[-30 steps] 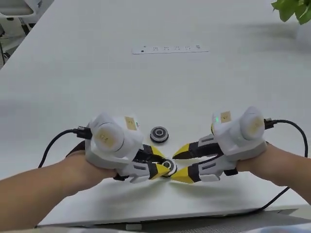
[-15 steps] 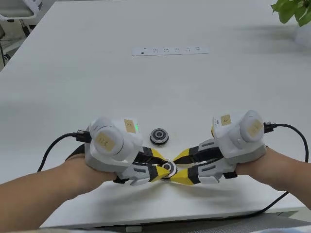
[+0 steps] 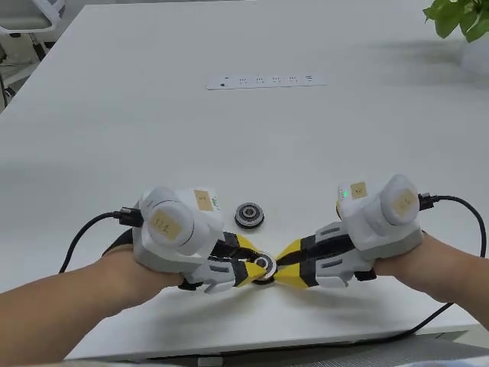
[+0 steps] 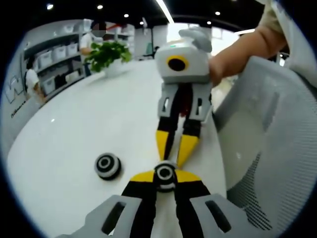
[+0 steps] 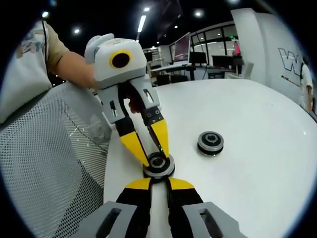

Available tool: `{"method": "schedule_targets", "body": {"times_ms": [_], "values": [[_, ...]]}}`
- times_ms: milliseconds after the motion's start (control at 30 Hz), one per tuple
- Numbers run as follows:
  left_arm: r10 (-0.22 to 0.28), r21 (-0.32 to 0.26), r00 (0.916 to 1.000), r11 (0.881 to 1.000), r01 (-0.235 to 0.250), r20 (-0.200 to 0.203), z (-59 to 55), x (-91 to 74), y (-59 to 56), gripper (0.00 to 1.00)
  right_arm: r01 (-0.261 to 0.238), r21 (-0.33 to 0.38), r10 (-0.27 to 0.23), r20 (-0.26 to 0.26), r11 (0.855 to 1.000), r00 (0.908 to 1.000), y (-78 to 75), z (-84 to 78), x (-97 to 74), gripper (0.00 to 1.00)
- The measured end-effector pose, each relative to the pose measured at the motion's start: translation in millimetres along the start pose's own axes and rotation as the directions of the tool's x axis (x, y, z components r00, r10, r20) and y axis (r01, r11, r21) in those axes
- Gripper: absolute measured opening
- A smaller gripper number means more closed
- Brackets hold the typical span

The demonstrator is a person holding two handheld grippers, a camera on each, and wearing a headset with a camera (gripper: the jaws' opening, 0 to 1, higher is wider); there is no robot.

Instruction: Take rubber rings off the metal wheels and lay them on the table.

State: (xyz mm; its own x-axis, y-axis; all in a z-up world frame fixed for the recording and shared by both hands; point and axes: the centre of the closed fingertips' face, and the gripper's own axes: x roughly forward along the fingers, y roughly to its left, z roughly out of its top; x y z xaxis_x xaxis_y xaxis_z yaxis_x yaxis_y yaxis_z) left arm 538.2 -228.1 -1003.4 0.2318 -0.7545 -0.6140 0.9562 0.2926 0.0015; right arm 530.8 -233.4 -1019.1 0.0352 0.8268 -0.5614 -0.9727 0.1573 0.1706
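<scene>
Left tool clamped on a metal wheel, bracing it | right tool opposite the wheel, narrow, tips at its rubber ring, likely to peel it; grip unclear | second wheel just beyond the wheel, lying on the counter

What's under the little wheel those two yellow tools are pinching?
The white table lies below the wheel. Tips of the left tool and right tool cover its underside, so whether it touches the table is hidden.
</scene>
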Motion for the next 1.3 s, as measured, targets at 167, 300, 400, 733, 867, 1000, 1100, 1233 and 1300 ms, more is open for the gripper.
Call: {"method": "schedule_targets", "body": {"times_ms": [167,300,400,733,867,1000,1100,1233,1300], "values": [[0.002,0.003,1.0,1.0,-0.002,0.0,-0.4,-0.3,-0.3,0.13,0.0,0.015,0.001,-0.002,1.0,1.0,0.2,-0.1,0.1,0.06],[0.003,0.003,1.0,1.0,-0.003,0.0,-0.6,-0.4,-0.4,0.13,0.011,0.048,-0.011,0.0,0.999,0.9999,-2.3,-1.2,-2.0,0.0],[0.004,0.002,1.0,1.0,-0.004,0.001,-0.5,-0.5,-0.5,0.13,0.014,0.077,-0.014,0.008,0.997,0.9999,-3.0,-0.5,-2.7,0.0],[0.01,0.008,0.9999,1.0,-0.01,-0.004,-0.5,-0.2,-0.4,0.13,0.008,0.259,-0.026,0.063,0.966,0.9977,-6.8,0.7,-7.4,0.0],[0.013,0.016,0.9999,1.0,-0.013,-0.009,-0.7,-0.1,-0.5,0.13,0.001,0.311,-0.028,0.081,0.951,0.9963,-6.7,1.9,-8.1,0.0],[0.015,0.023,0.9998,1.0,-0.015,-0.013,-0.6,0.1,-0.3,0.13,-0.004,0.359,-0.034,0.1,0.933,0.9944,-9.0,3.5,-8.9,0.0],[0.017,0.026,0.9997,1.0,-0.016,-0.016,-0.4,0.2,-0.3,0.13,-0.015,0.394,-0.037,0.125,0.919,0.9914,-10.4,7.7,-9.8,0.0],[0.025,0.03,0.9995,0.999,-0.024,-0.021,-0.4,0.4,-0.3,0.13,-0.02,0.416,-0.041,0.137,0.909,0.9897,-10.5,8.5,-10.1,0.0],[0.03,0.031,0.9992,0.999,-0.029,-0.025,0.0,0.7,-0.2,0.13,-0.028,0.42,-0.039,0.15,0.907,0.9879,-9.2,10.6,-10.2,0.0]]}}
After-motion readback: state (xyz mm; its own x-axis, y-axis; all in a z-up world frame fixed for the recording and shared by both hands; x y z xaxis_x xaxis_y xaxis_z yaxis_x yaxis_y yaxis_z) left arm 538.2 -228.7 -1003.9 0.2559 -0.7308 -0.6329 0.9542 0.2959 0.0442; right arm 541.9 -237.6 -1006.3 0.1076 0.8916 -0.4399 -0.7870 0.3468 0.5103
